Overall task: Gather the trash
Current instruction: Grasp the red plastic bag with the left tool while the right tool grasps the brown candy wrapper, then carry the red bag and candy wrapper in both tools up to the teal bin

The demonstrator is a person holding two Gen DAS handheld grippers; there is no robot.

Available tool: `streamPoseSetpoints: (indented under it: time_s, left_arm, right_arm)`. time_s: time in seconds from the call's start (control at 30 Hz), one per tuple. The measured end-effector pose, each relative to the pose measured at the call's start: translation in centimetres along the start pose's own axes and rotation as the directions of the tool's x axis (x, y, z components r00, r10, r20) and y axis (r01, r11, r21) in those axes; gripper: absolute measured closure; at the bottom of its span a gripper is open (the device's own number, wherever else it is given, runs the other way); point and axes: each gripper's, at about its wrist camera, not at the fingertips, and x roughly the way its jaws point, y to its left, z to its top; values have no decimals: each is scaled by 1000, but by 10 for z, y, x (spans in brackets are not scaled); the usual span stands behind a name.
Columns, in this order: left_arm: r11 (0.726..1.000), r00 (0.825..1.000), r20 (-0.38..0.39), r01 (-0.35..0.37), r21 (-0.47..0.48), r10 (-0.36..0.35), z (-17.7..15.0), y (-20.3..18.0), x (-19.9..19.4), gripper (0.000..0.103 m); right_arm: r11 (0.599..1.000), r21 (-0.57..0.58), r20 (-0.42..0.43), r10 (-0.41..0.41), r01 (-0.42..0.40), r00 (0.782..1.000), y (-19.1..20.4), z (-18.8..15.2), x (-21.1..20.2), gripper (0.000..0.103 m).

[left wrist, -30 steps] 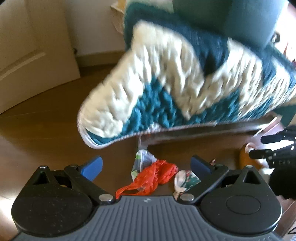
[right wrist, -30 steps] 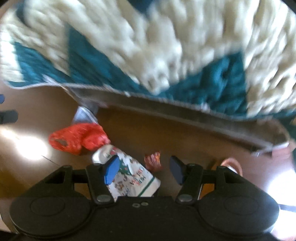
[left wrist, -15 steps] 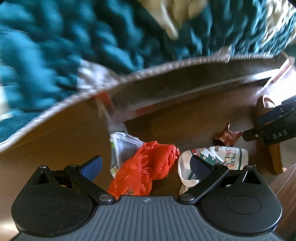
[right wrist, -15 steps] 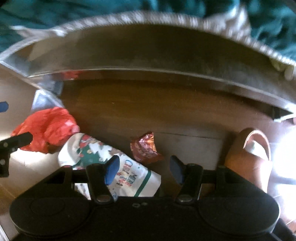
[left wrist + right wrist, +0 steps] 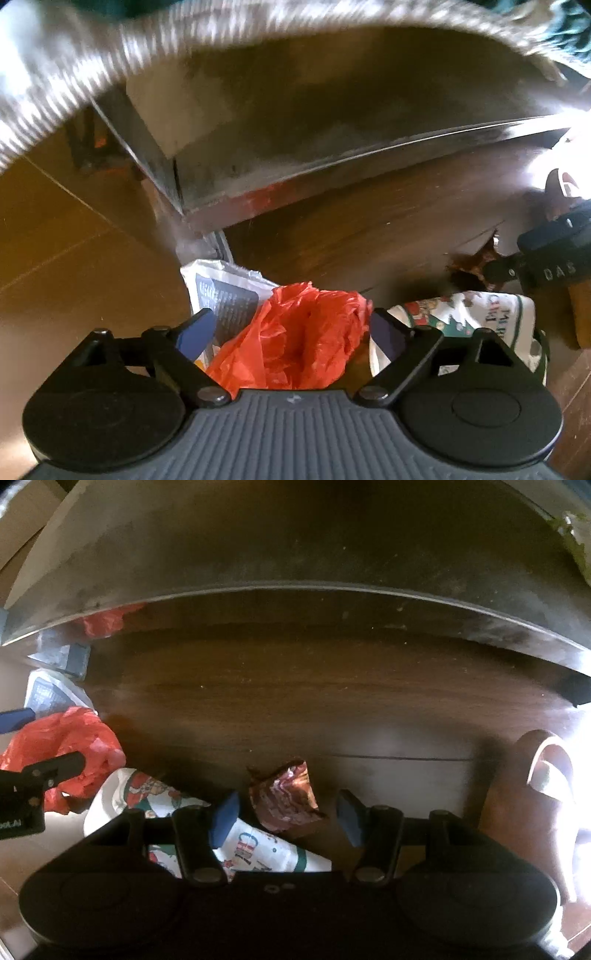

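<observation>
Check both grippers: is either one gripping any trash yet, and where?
Nothing is gripped yet. The left gripper is closing around the red plastic bag; the right gripper is closing around the brown wrapper.

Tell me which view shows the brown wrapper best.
The right wrist view: the brown wrapper lies whole and well lit on the floor, between the right gripper's fingers, whose jaws are closing but not yet on it. In the left wrist view the wrapper is a small dark shape at the right edge, partly hidden behind that gripper.
</observation>
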Motion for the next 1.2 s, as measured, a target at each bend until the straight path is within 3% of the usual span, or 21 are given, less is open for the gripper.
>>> streamPoseSetpoints:
  time_s: [0.1,0.2,0.27,0.37,0.43,0.47,0.5,0.8,1.07,1.2]
  left_arm:
    - [1000,1000,-25,14,-26,-15,-1,4,11,23]
    - [999,999,-24,26,-46,-27,-1,5,14,24]
    - [998,999,-29,28,-49,-29,-1,2,17,38]
    - [998,999,-24,46,-52,-47,-2,0,19,46]
    - [998,999,-15,51,-48,-52,-2,-3,17,57]
    - [997,998,-12,53,-47,-54,-2,-4,15,63]
    - [998,999,-10,53,-44,-53,-3,-5,12,67]
    - [997,997,46,59,-45,-57,-14,-7,-31,72]
    - [991,992,93,93,-95,-84,-28,2,-103,73]
    - [994,987,141,89,-71,-78,-28,-2,-143,72]
  right_arm:
    - [1000,10,-8,-7,7,1000,-1,2,7,47]
    - [1000,17,-20,-6,7,1000,0,4,13,50]
    - [1000,6,-28,-10,10,1000,1,5,15,54]
    - [1000,-14,-26,-15,14,1000,4,7,15,57]
    - [999,-25,-13,-25,25,1000,6,7,11,63]
    - [999,-25,-11,-23,23,1000,6,7,8,72]
    - [999,-26,-10,-23,23,1000,6,7,5,72]
    - [998,-61,54,-21,25,998,4,4,-50,76]
    - [996,-93,126,7,5,992,13,-17,-128,77]
    - [993,-117,183,33,-12,983,21,-27,-174,77]
